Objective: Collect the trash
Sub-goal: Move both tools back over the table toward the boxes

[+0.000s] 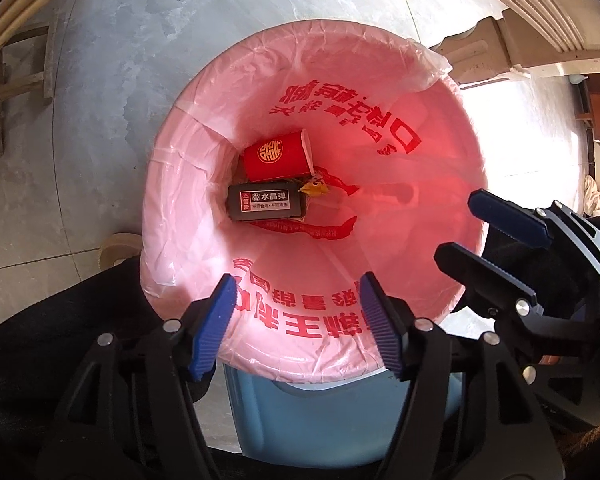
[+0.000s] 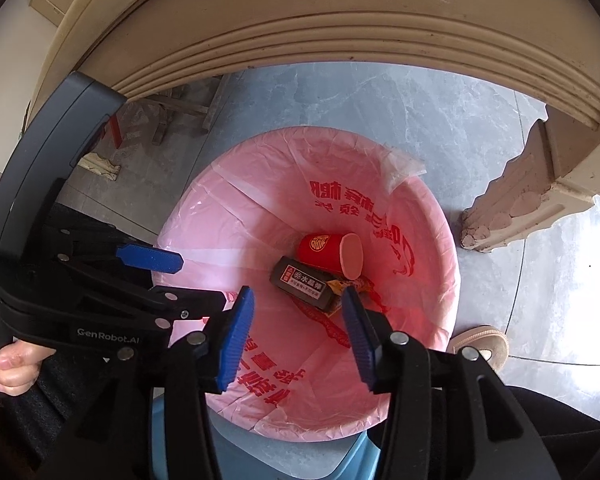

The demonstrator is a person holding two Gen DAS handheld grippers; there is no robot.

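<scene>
- Currently both grippers hover above a bin lined with a pink plastic bag (image 1: 188, 216); red printed characters run round the bag's inner wall.
- Left gripper (image 1: 298, 320): jaws spread, nothing between them. Blue ribbed pads (image 1: 216, 324) sit over the near rim of the bag.
- Right gripper (image 2: 298, 334): jaws likewise spread and empty, over the near inner wall of the bag. In the left wrist view it enters from the right, above the bag's right rim.
- Trash lies at the bottom of the bag. Red paper cup (image 1: 276, 162) on its side, gold emblem facing up, mouth toward the right.
- Black rectangular box (image 1: 266, 202) with a white-and-red label lies just near of the cup, touching it or nearly so; cannot tell which.
- Small yellow scrap (image 1: 316, 188) at the box's right end, with a red crumpled strip beside it; details too small to resolve.
- Blue bin body (image 1: 324, 416) shows below the bag's near edge.
- Floor (image 1: 112, 80) is grey marbled tile. A cream ribbed furniture edge (image 2: 340, 36) curves across the far side, with a carved foot (image 2: 512, 204) to the right of the bin.
- Person's hand (image 2: 8, 360) grips the left gripper's handle at far left of the right wrist view.
</scene>
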